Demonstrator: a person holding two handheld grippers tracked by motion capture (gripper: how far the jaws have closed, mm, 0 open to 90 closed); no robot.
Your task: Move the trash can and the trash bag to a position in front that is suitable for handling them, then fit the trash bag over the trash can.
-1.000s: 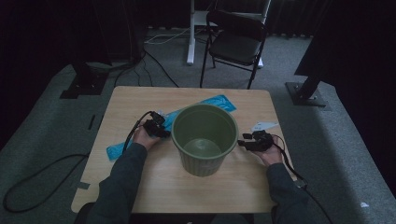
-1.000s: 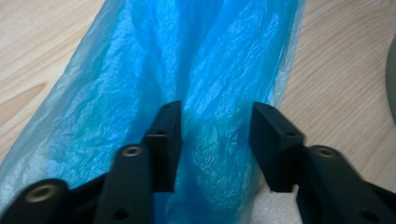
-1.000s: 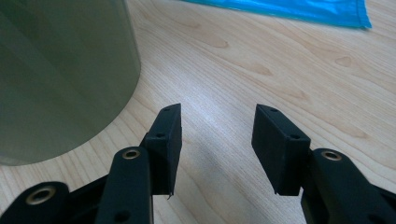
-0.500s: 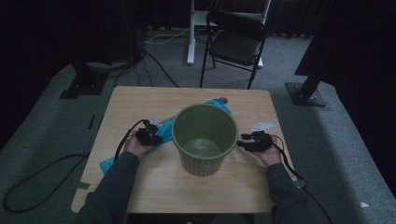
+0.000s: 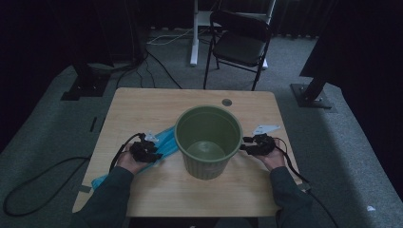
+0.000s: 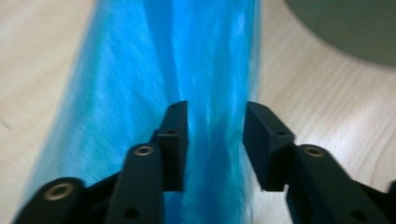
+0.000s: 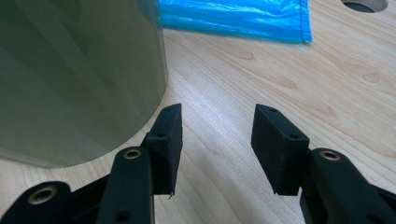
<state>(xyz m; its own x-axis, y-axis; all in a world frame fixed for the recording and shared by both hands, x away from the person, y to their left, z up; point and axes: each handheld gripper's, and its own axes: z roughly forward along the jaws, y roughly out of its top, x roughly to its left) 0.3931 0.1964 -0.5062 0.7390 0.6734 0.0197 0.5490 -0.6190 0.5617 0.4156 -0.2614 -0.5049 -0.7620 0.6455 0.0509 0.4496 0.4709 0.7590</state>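
While the left gripper (image 6: 212, 140) sits over the blue bag (image 6: 163, 84), its jaws stand spread w/ the plastic running between them but not pinched; they've just been opening, so it looks like a regrip, prob. to get a better hold before lifting the bag toward the bin (image 5: 208, 140). Bag lies flat on the table (image 5: 142, 107) left of the bin, part tucked behind it, near end trailing off the table's left edge by the person's sleeve. Right gripper (image 7: 217, 149) rests on the table just right of the bin, jaws spread, nothing between, left jaw close by the bin wall; I'd judge it's parked there to steady the bin when needed. Bin stands upright mid-table, empty inside. Table is pale wood w/ a cable hole near the far edge. Room is dim: grey carpet, a black folding chair (image 5: 240, 45) beyond the table, stand bases and loose cables on the floor.
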